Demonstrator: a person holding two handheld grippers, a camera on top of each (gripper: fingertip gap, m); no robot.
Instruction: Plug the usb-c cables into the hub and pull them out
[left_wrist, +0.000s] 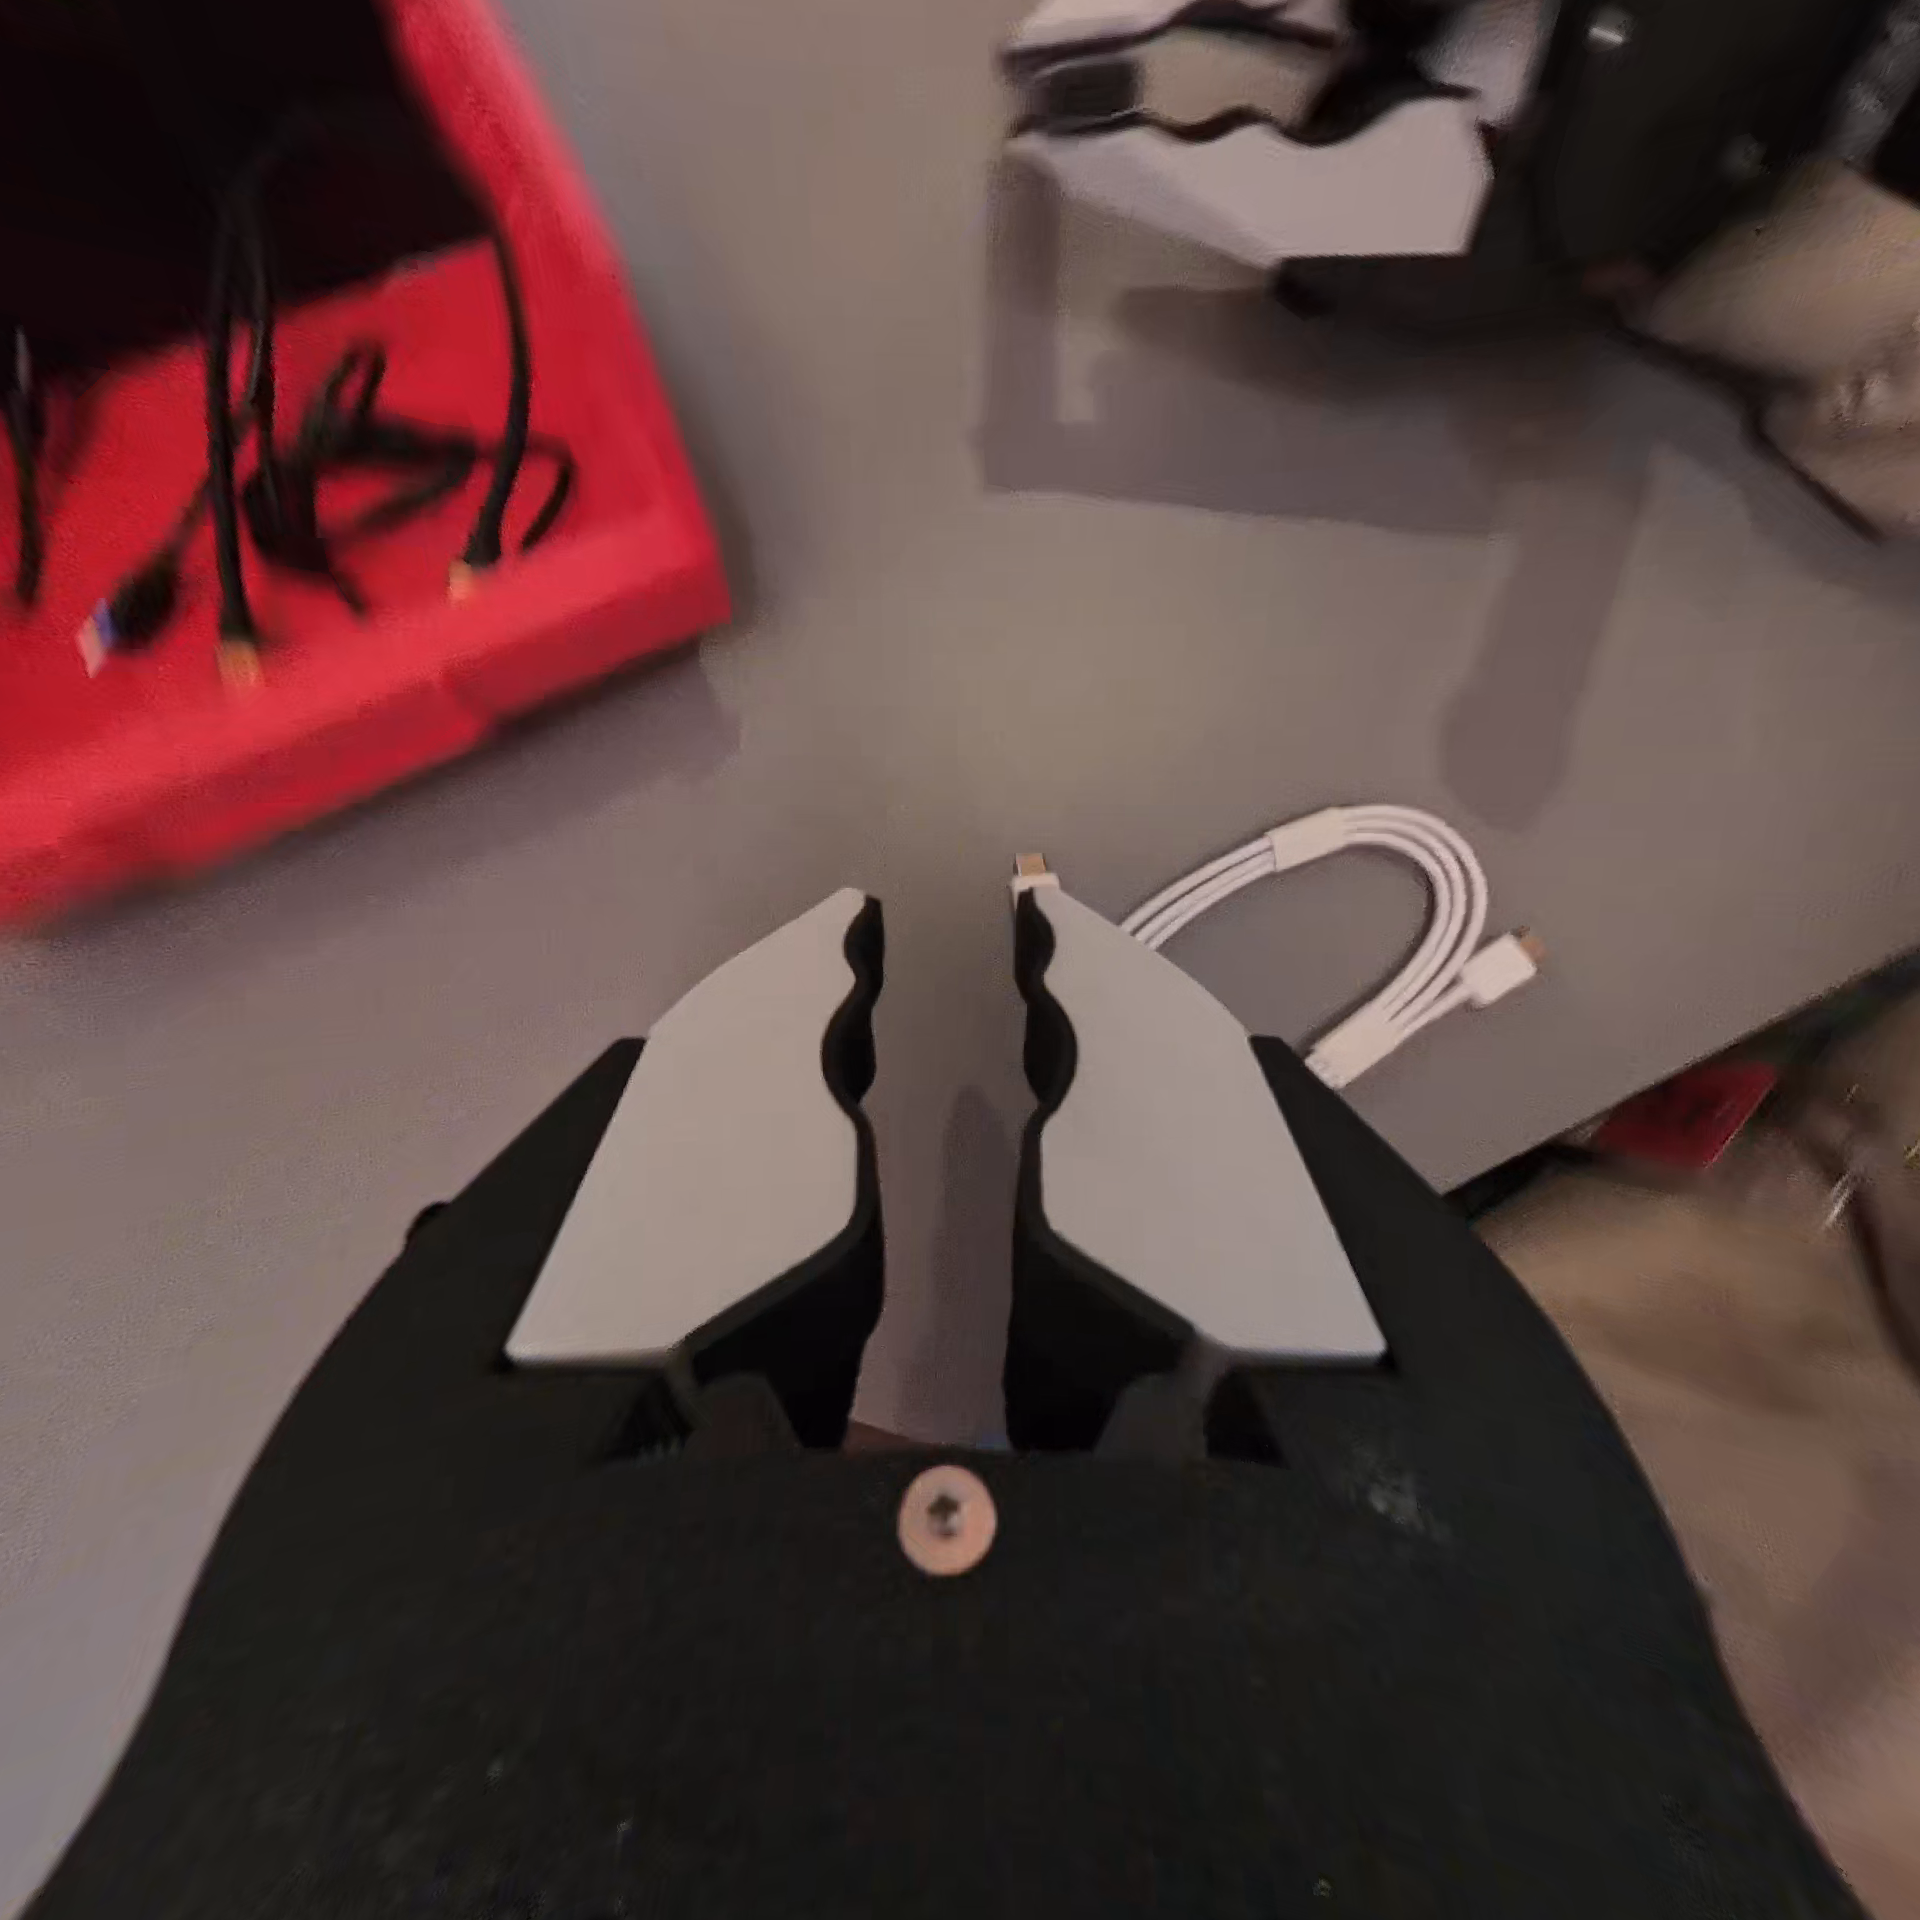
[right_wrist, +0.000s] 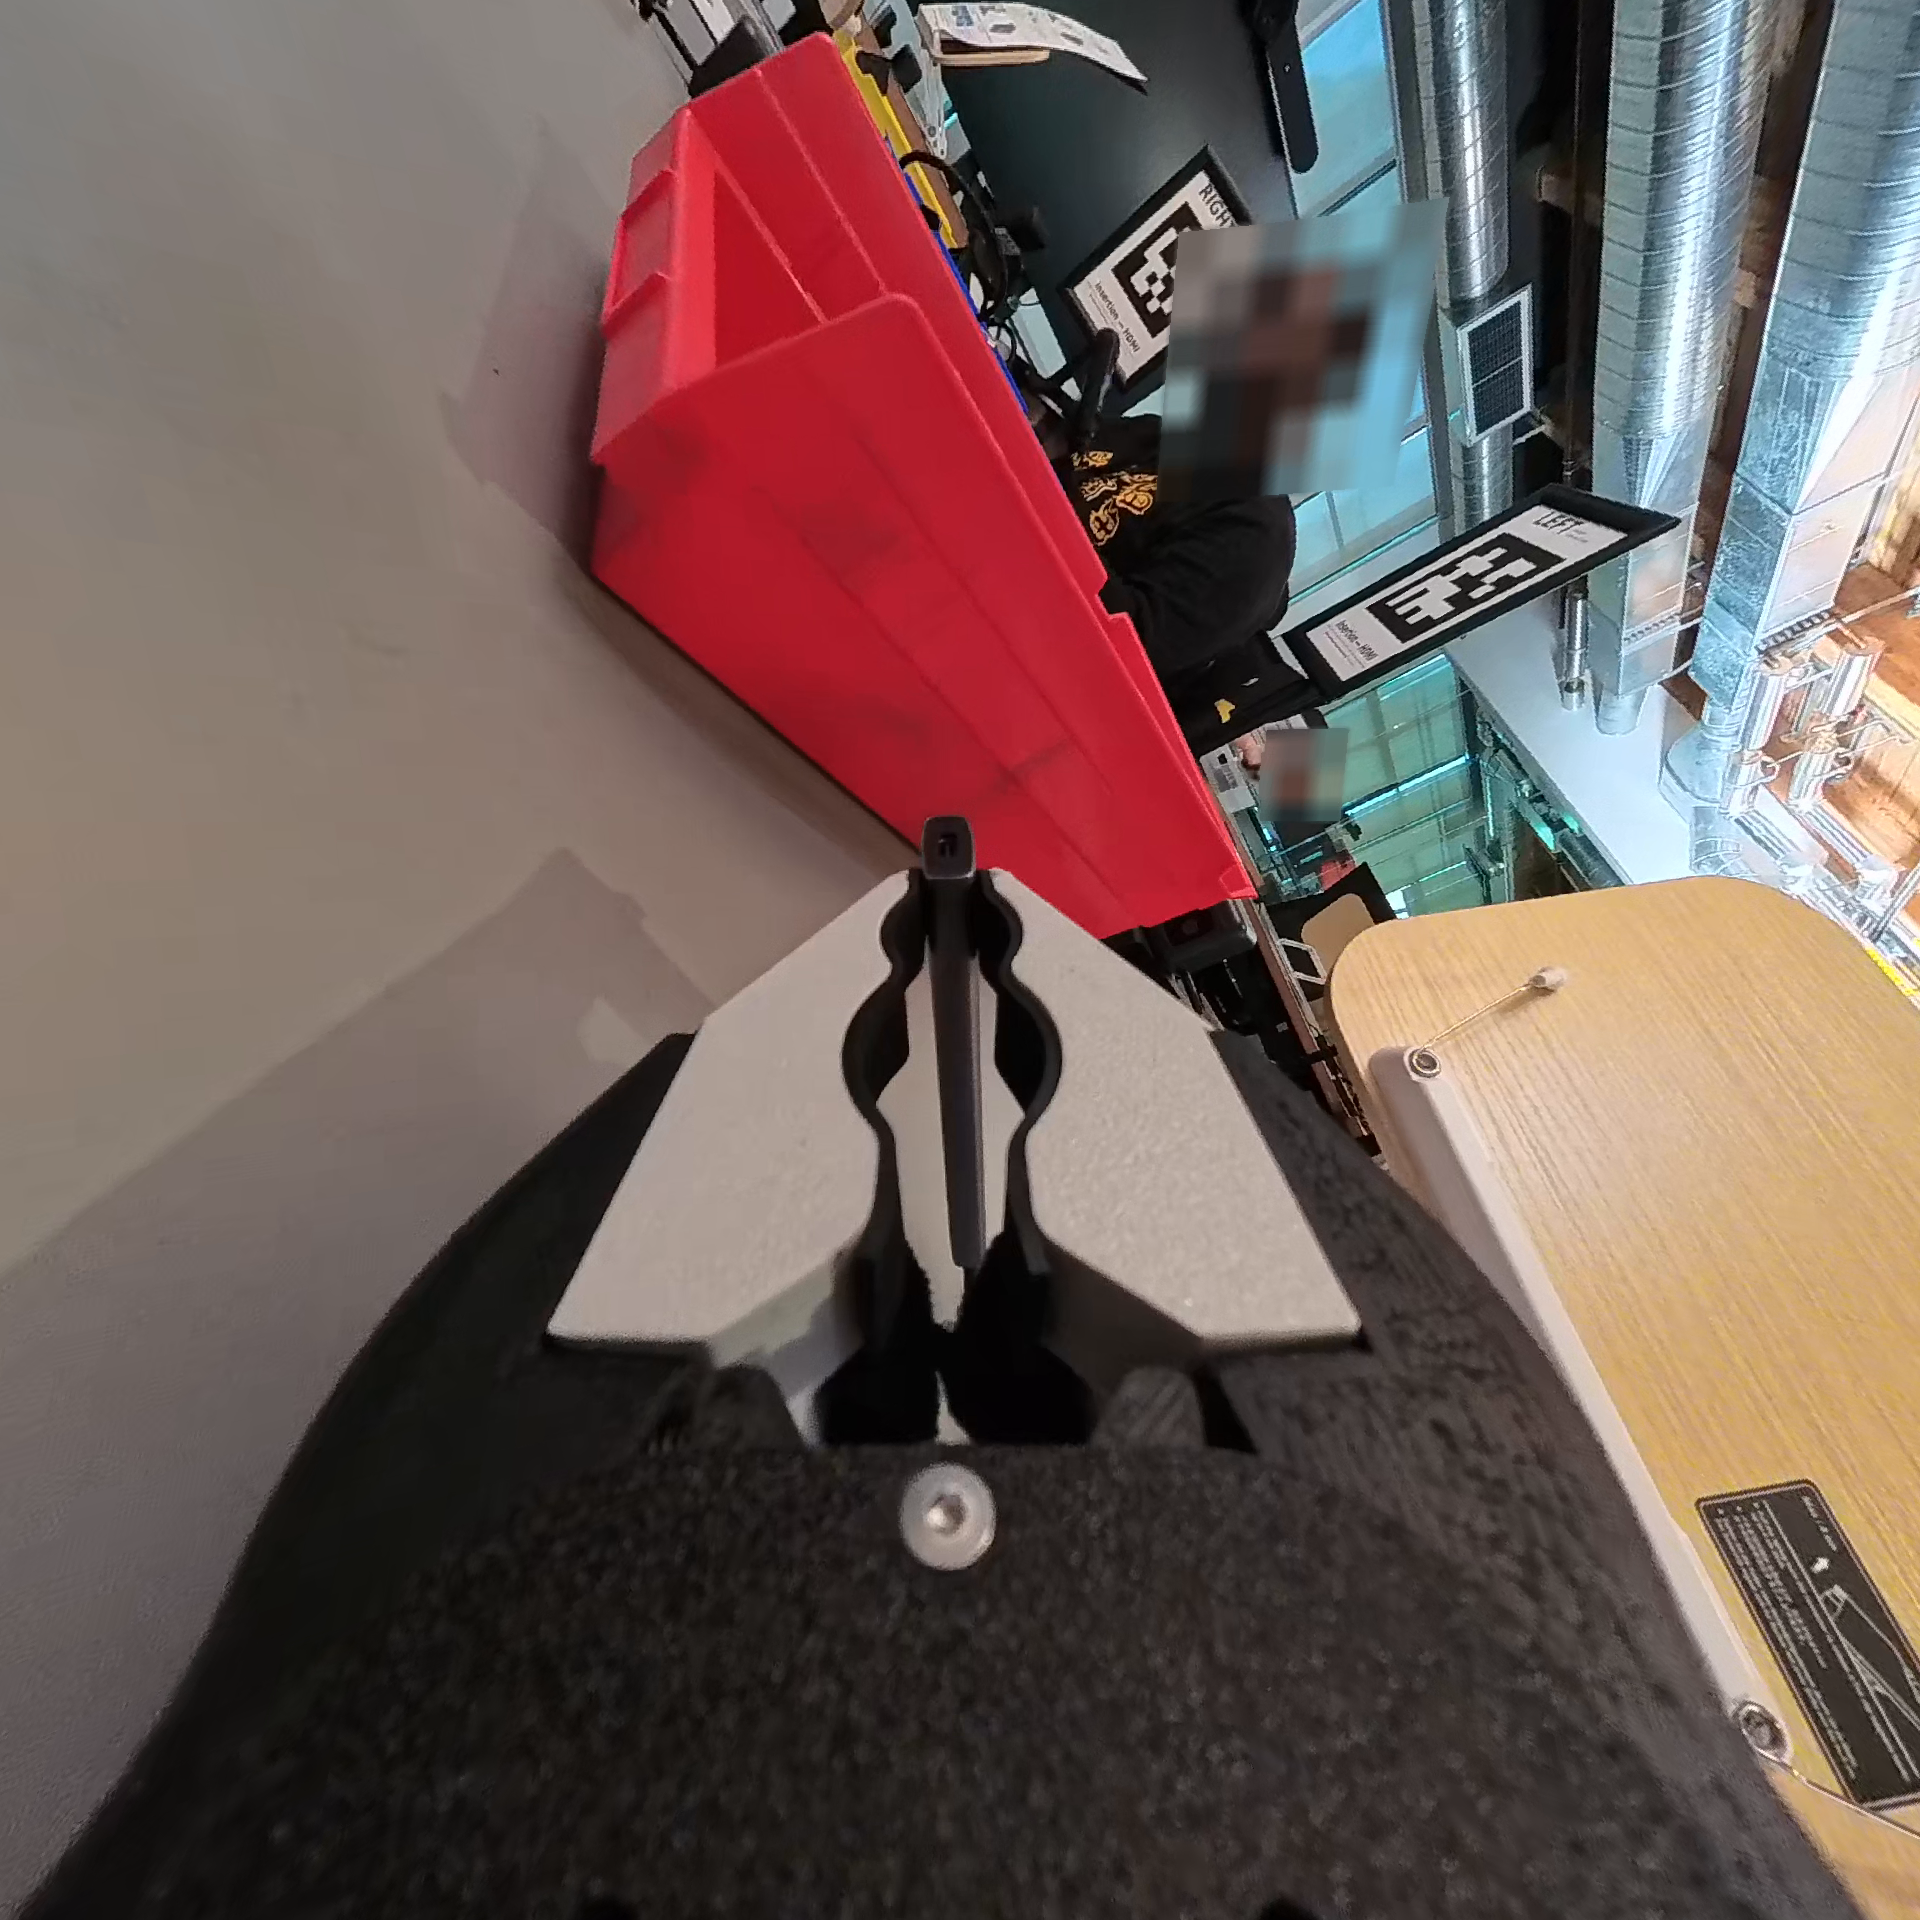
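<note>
In the left wrist view, the left gripper (left_wrist: 948, 914) sits low in the centre of the frame over a grey table (left_wrist: 935, 675), its jaws parted with only bare table showing in the gap. A bundled white cable (left_wrist: 1382, 925) lies just right of the fingertips; one of its metal-tipped plugs (left_wrist: 1031, 871) shows at the tip of the right-hand finger (whether it touches the finger cannot be told), and another plug (left_wrist: 1504, 964) lies at the right end of the bundle. In the upper left is a red bin (left_wrist: 582, 582) with several black cables (left_wrist: 312, 457) in it, much blurred. At the upper right a blurred white box-like thing (left_wrist: 1247, 177) rests on the table.

In the right wrist view, which is rolled sideways, the right gripper (right_wrist: 951, 883) is clenched on a thin dark hub (right_wrist: 954, 1039) seen edge-on, its end poking just beyond the fingertips at mid-frame. Beyond it the red bin (right_wrist: 883, 540) stands on the grey table (right_wrist: 260, 520). A pale wooden panel (right_wrist: 1662, 1195) fills the lower right, and a person in dark clothing (right_wrist: 1195, 561) is behind the bin.
</note>
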